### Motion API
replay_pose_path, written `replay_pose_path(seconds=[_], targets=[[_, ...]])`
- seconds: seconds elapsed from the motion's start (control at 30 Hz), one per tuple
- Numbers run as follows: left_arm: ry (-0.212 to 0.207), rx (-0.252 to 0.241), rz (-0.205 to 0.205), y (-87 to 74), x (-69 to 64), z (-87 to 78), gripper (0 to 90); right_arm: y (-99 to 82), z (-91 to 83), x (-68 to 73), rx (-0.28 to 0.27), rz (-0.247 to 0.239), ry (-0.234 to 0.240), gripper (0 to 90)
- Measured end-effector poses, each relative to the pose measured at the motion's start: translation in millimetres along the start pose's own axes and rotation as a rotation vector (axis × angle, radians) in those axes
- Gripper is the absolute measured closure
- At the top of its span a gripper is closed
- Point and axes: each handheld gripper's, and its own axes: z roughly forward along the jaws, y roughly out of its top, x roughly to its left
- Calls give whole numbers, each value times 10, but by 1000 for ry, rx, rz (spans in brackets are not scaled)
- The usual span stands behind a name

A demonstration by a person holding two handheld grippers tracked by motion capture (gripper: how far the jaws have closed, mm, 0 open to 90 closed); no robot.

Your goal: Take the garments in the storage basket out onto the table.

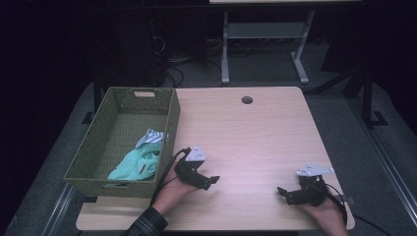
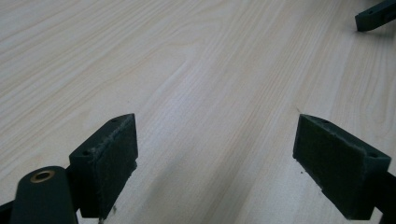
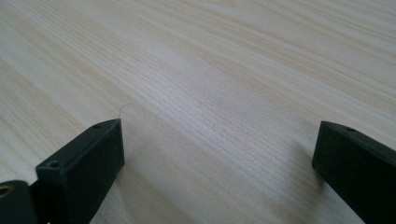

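The mint-green cloth point(image 1: 136, 164) lies crumpled in the near right corner of the woven basket point(image 1: 88, 147), with a striped cloth point(image 1: 149, 136) resting just behind it against the same wall. The basket stands on the left part of the tabletop point(image 1: 255, 137), its near end at the tabletop's front edge.

Our left claw point(image 1: 212, 181) hovers low over the bare wood just beside the basket's right wall, jaws spread wide apart with nothing between them; in the left gripper view both pads point(image 2: 112, 163) frame plain tabletop. Our right claw point(image 1: 282, 192) sits well apart from it near the front right corner, its jaws likewise open and empty, pointing toward the left one.

From here, we judge the main risk to be the basket wall. If we swing the left claw over for the cloth, a low approach could knock the wall and shove the light basket sideways or off the front edge. The two cloths touch, so a grab could snag both at once. The trailing cable point(image 1: 164, 172) beside the basket might also catch on its rim.
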Motion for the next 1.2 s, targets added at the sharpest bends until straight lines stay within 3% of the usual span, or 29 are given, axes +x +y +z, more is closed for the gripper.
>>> replay_pose_path(seconds=[0.17,0.3,0.57,0.77,0.87,1.2], targets=[[-2,8,-12,48,3,-29,133,0,1,-1,-1,-1,0,17],[-8,-16,-37,78,12,-57,133,0,1,-6,-1,-1,-3,17],[-6,-3,-26,100,20,-69,133,0,3,-10,-3,10,-12,17],[-1,-14,-55,127,19,-94,136,-3,2,-18,-5,1,-3,17],[-6,3,-36,148,22,-107,136,-4,1,-18,-4,2,-3,17],[-3,-1,-35,206,27,-152,136,-5,0,-17,-4,4,-3,17]])
